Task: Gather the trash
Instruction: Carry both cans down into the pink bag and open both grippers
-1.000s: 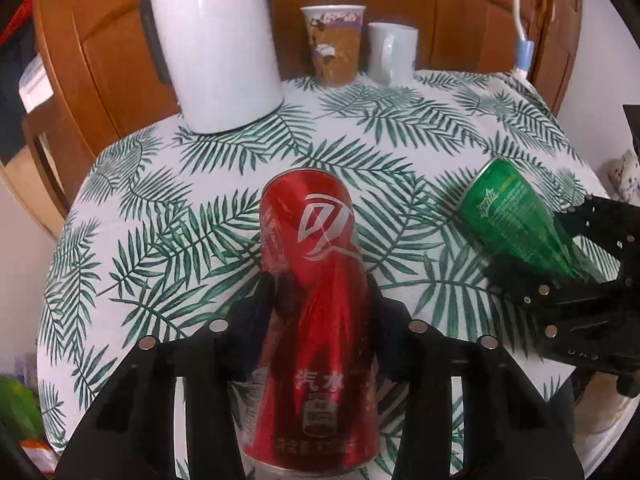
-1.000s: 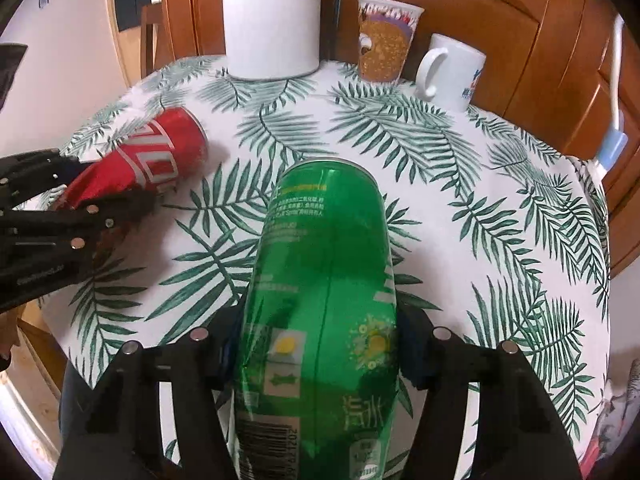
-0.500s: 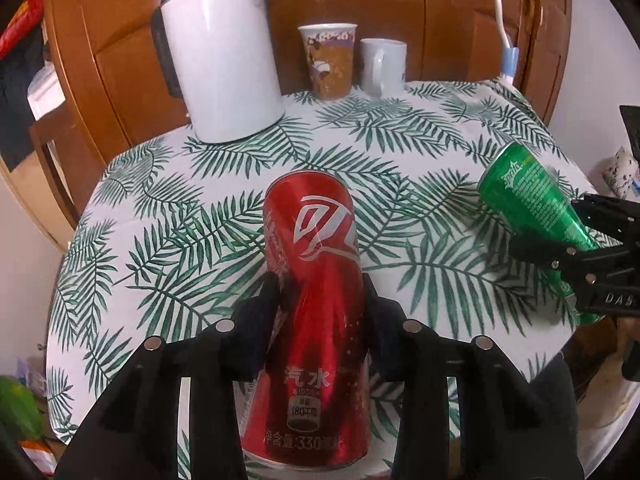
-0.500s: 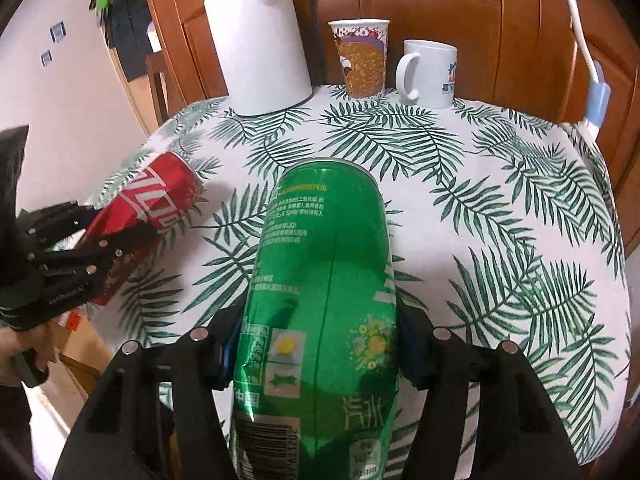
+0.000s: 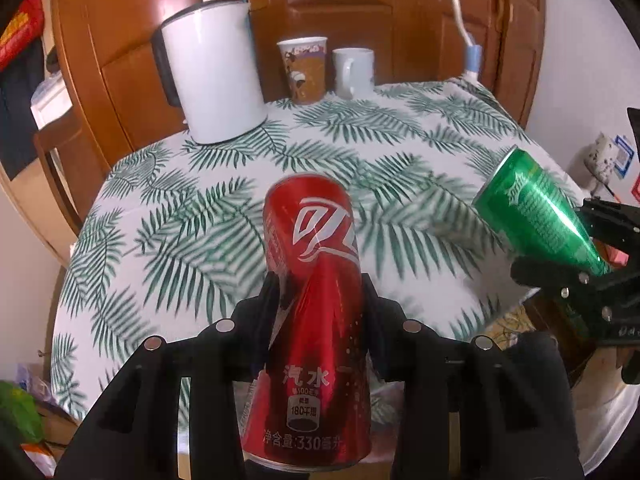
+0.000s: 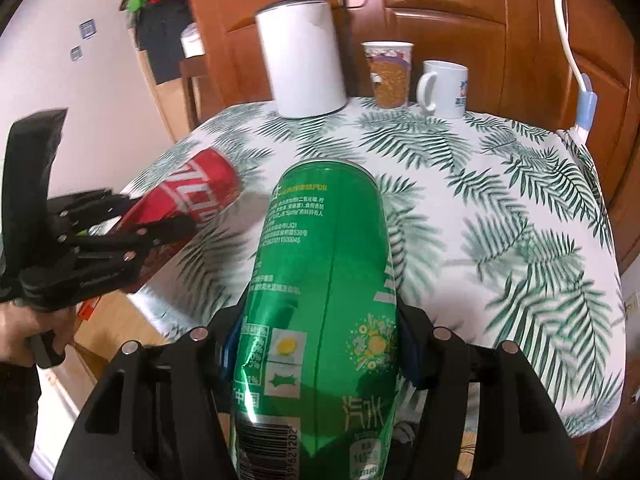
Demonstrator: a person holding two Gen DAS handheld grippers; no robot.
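Note:
My left gripper (image 5: 318,294) is shut on a dented red soda can (image 5: 314,280) and holds it in the air above the near edge of the table. My right gripper (image 6: 320,320) is shut on a green soda can (image 6: 324,280), also off the table. In the left wrist view the green can (image 5: 532,216) and the right gripper (image 5: 592,280) show at the right. In the right wrist view the red can (image 6: 192,200) and the left gripper (image 6: 120,240) show at the left.
A table with a palm-leaf cloth (image 5: 240,200) carries a white kettle (image 5: 212,80), a printed paper cup (image 5: 304,70) and a white mug (image 5: 354,72) at its far edge. Brown wooden doors (image 5: 360,8) stand behind. A white cable (image 6: 568,40) hangs at the right.
Both grippers have pulled back and up from the table with their cans. The table and the items on it look farther away now.

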